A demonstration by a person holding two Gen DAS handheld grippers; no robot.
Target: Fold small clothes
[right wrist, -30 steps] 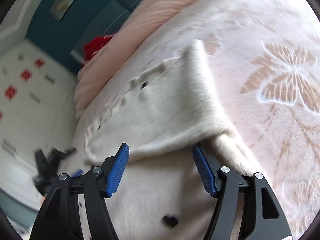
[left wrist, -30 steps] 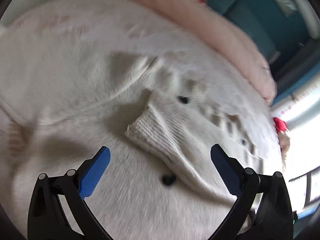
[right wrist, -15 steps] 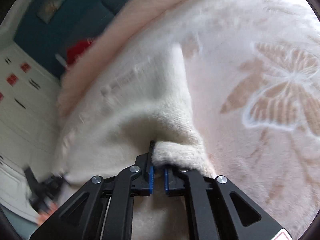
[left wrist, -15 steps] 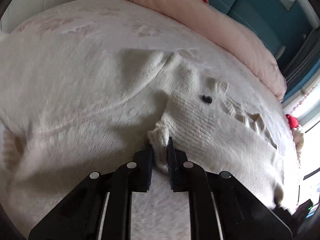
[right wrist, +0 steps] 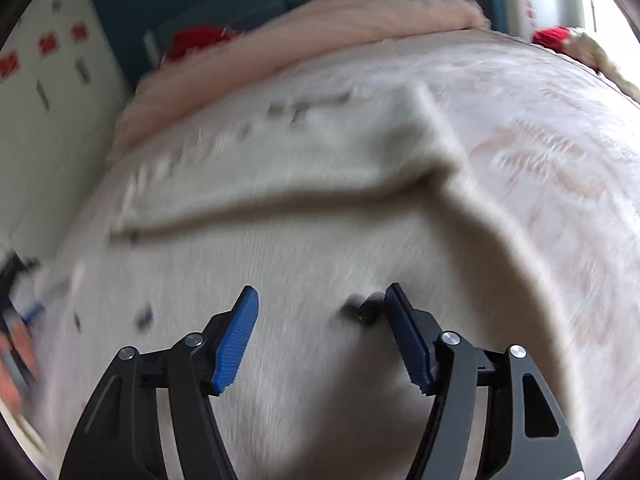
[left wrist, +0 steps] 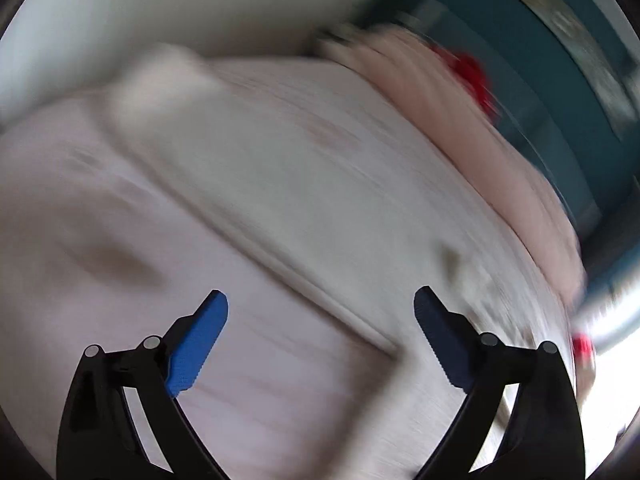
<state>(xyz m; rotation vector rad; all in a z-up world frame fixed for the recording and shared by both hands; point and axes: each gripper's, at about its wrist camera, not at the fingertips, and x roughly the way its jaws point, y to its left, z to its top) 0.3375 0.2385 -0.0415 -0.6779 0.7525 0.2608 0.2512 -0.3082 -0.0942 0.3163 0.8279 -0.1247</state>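
Cream sweater (right wrist: pixel 320 216) folded, seemingly, on bed, left claw (left wrist: pixel 320 340) and right claw (right wrist: pixel 320 336) spread wide, empty

The black left gripper with blue pads (left wrist: pixel 320 340) hangs with its jaws spread wide above a blurred cream knitted garment (left wrist: pixel 288 200) lying on a pale pink bedspread (left wrist: pixel 80 248), near a rumpled peach quilt (left wrist: pixel 480 152).

Motion-blurred throughout the left wrist view: cream sweater (left wrist: pixel 304 184) smeared into streaks, edges uncertain. Red item (left wrist: pixel 472 76) by the pink pillow (left wrist: pixel 492 152) unidentifiable. In the right wrist view, dark button (right wrist: pixel 362 310) fuzzy; blurred objects (right wrist: pixel 16 320) cut off at left edge.
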